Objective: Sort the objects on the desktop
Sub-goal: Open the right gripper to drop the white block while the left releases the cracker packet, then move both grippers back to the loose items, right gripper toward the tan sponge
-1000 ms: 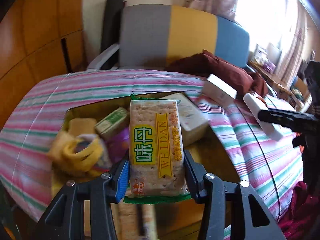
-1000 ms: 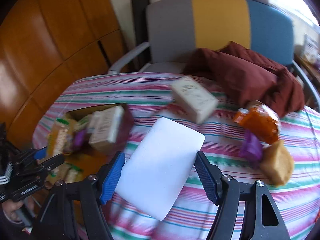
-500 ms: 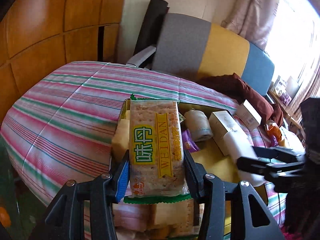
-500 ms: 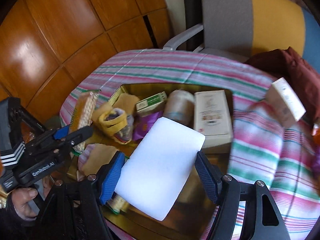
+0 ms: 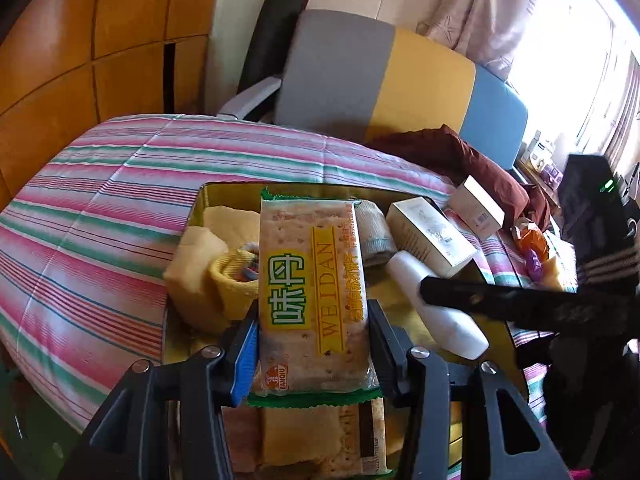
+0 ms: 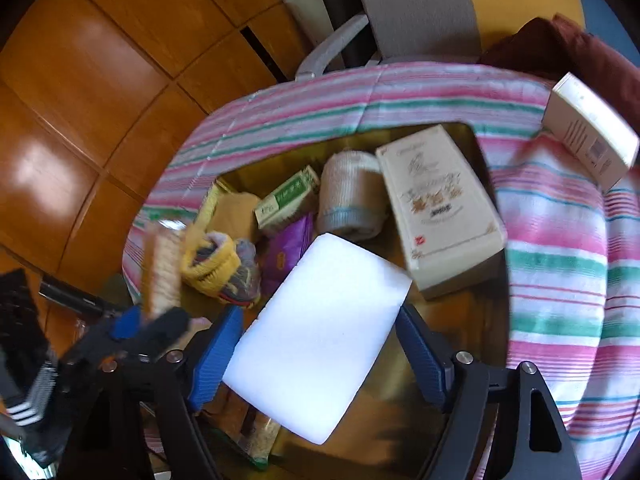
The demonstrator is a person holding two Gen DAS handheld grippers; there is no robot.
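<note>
My left gripper [image 5: 312, 344] is shut on a Weidan cracker packet [image 5: 310, 300] and holds it above the near end of a gold tray [image 5: 228, 194]. My right gripper [image 6: 320, 344] is shut on a white foam block [image 6: 320, 336] and holds it over the same tray [image 6: 464, 312]. In the left wrist view the white block [image 5: 432, 300] and the right gripper [image 5: 500, 296] show at the right. In the right wrist view the cracker packet [image 6: 162, 260] and the left gripper [image 6: 136, 328] show at the lower left.
The tray holds a cream box [image 6: 440, 208], a bandage roll [image 6: 352, 196], a green box [image 6: 286, 196], a purple packet [image 6: 290, 248], yellow knitted cloth [image 6: 216, 260] and more cracker packets [image 5: 312, 440]. Another cream box [image 6: 588, 132] lies on the striped tablecloth [image 5: 92, 216]. A chair [image 5: 380, 80] stands behind.
Both grippers have moved over the tray with their loads. The right gripper has swung left and tilted down over the tray's middle. The left gripper has turned to look along the tray.
</note>
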